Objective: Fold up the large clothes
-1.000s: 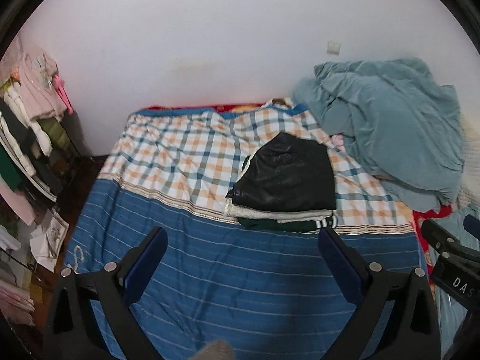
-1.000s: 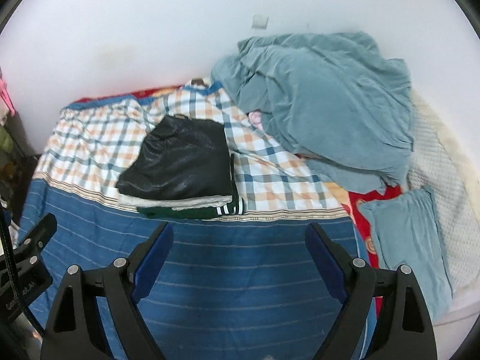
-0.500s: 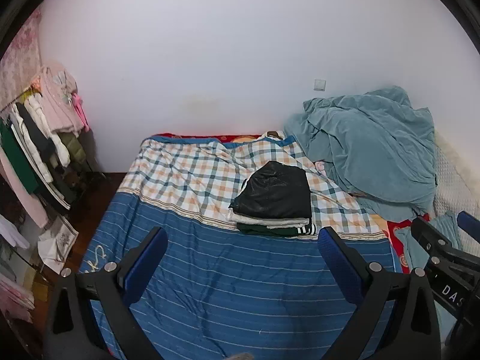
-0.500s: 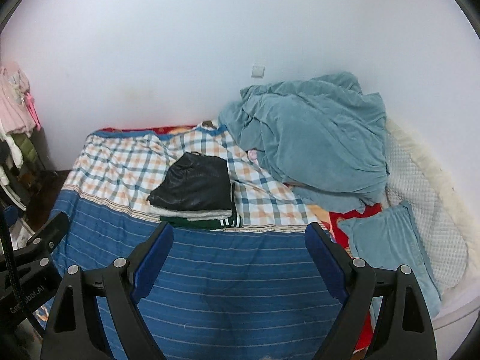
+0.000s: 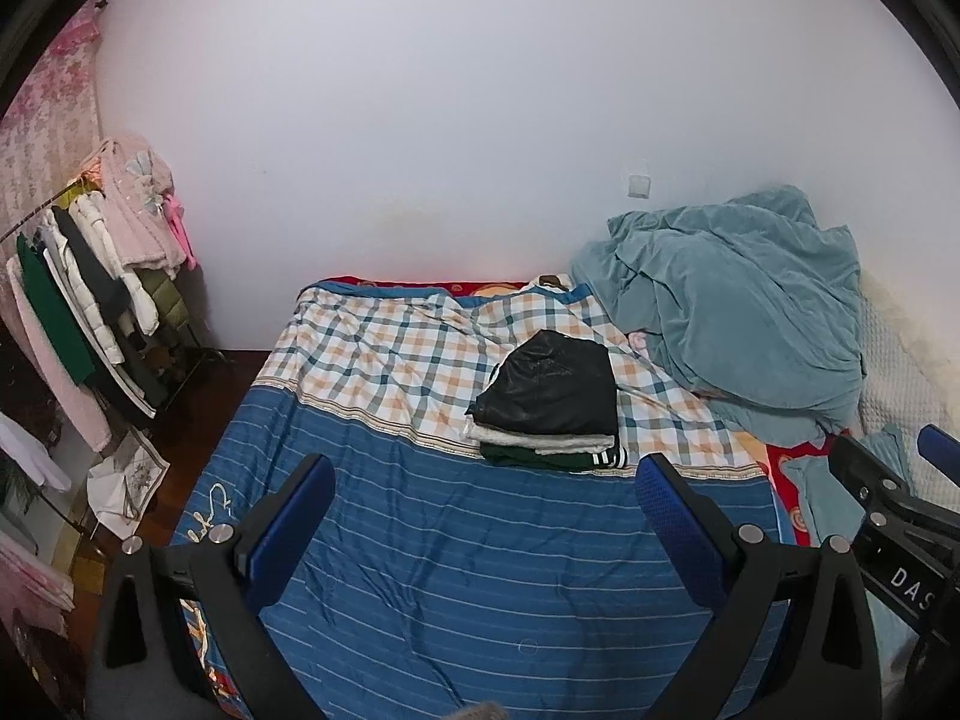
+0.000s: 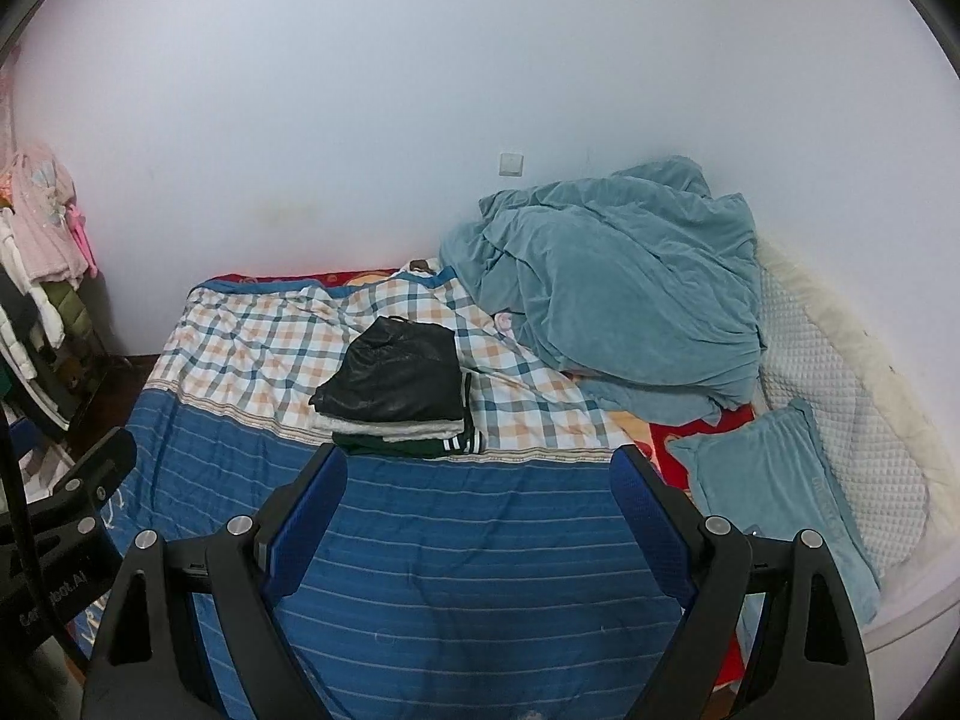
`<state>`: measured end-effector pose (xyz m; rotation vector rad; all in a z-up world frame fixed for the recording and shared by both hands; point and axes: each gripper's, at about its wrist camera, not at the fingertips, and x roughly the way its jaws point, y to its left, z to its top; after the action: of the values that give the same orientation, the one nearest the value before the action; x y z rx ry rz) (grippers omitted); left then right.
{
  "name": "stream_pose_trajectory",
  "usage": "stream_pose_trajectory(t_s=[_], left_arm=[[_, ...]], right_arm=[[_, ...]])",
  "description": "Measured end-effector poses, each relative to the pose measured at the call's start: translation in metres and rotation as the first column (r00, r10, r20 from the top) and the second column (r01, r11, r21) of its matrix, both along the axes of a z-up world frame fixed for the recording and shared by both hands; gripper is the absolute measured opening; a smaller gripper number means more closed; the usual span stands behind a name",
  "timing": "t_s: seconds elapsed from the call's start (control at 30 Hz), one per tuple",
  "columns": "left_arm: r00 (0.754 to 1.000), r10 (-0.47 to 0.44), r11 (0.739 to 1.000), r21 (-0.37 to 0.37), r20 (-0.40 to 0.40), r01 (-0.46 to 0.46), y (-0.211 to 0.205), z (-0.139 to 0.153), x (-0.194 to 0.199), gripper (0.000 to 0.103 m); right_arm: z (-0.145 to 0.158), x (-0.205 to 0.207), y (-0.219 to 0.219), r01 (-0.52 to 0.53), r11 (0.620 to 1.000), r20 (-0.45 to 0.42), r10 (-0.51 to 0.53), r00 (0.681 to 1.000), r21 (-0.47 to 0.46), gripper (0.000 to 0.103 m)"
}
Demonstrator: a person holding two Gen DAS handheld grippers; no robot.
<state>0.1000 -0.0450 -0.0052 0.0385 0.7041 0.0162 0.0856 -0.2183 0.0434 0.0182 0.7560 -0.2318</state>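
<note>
Both grippers have drawn back and up from the bed [image 5: 480,570] over the last second, so the stack of folded clothes [image 5: 549,414] looks smaller and farther off, and more of the white wall above it shows. That stack sits on the bedspread where the checked part meets the blue striped part: a black, faintly shiny garment [image 6: 393,375] on top, a white one under it, and a dark green one with white stripes at the bottom. The left gripper [image 5: 480,516] and the right gripper [image 6: 477,507] both hang over the blue stripes on the near side of the stack, fingers spread wide and holding nothing. To the right of the stack a crumpled teal blanket [image 6: 612,300] is heaped against the wall, with a teal pillow [image 6: 774,492] nearer than it; to the left of the stack, off the bed, stands a clothes rack [image 5: 90,312]. The stack looks finished and tidy. If another large piece is to be folded, it will likely be soft, limp and light, apt to sag and bunch, so it is best pinched at two corners or along a hem, one gripper to each, and kept taut.
</note>
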Motion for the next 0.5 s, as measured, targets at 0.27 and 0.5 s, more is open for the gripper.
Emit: stream_pose_trajectory(t_s=[0.27, 0.5], left_arm=[[1.000, 0.019, 1.000, -0.002, 0.001, -0.019, 0.003, 0.001, -0.006, 0.103], [0.999, 0.036, 0.999, 0.014, 0.018, -0.037, 0.002, 0.004, -0.012, 0.103]], right_arm=[[0.008, -0.008, -0.002, -0.037, 0.999, 0.020, 0.037, 0.999, 0.009, 0.096], [0.012, -0.009, 0.000, -0.039, 0.999, 0.040, 0.039, 0.998, -0.010, 0.096]])
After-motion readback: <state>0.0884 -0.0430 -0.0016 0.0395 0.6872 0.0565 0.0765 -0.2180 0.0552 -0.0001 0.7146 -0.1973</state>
